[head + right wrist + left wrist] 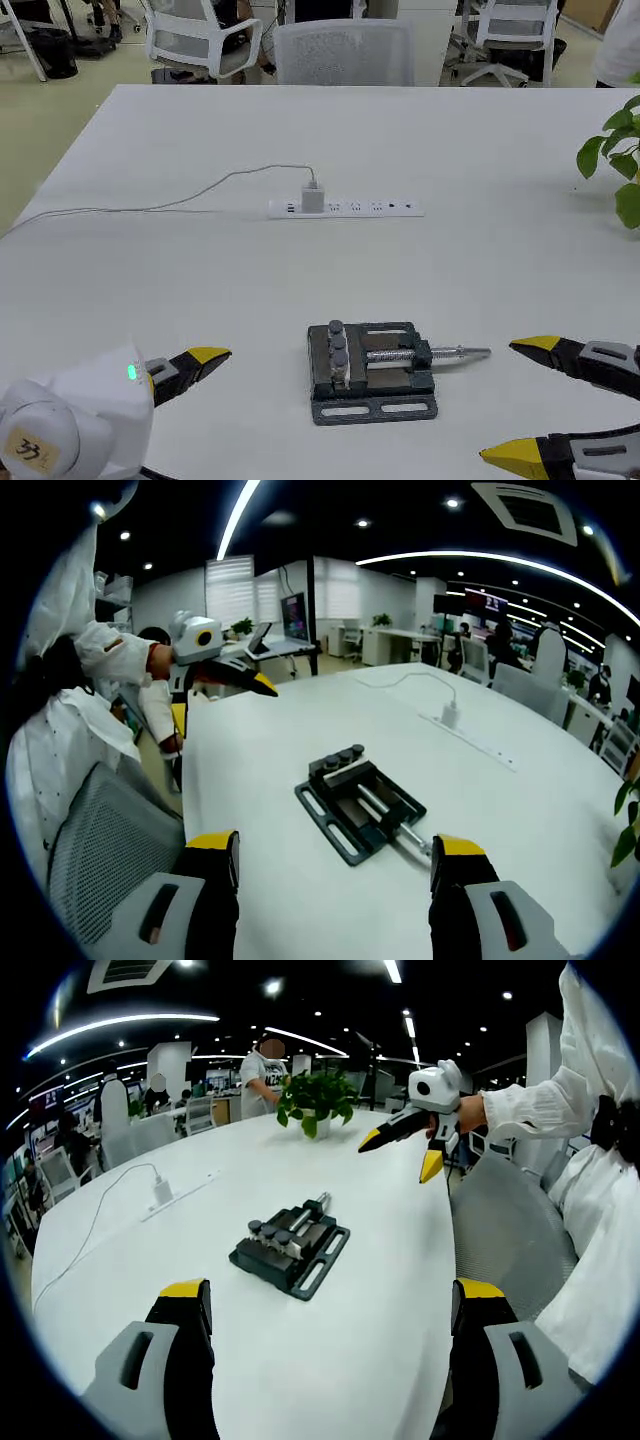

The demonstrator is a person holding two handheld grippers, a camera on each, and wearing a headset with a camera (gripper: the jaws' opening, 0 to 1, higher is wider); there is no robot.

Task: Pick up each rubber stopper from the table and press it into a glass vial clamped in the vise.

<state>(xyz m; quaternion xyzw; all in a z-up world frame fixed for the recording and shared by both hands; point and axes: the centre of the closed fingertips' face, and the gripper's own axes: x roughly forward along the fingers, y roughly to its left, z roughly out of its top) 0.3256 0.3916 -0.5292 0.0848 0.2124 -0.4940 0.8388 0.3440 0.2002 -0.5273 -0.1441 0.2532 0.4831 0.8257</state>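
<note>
A dark metal vise [372,388] sits on the white table near its front edge, its silver handle [455,354] pointing right. Three glass vials [338,355] stand in a row in its left end, each topped by a dark stopper. The vise [292,1246] and vials [272,1229] lie ahead of my left gripper [330,1290], which is open and holds nothing. My right gripper [337,842] is open too, just short of the vise [360,800] and vials [336,759]. In the head view the right gripper [518,400] hovers right of the vise, and a left fingertip [205,357] shows at lower left.
A white power strip [345,208] with a charger and a grey cable [150,207] lies mid-table. A green plant [615,160] stands at the right edge. Office chairs [345,52] line the far side. The person's white sleeve [530,1110] appears at the right.
</note>
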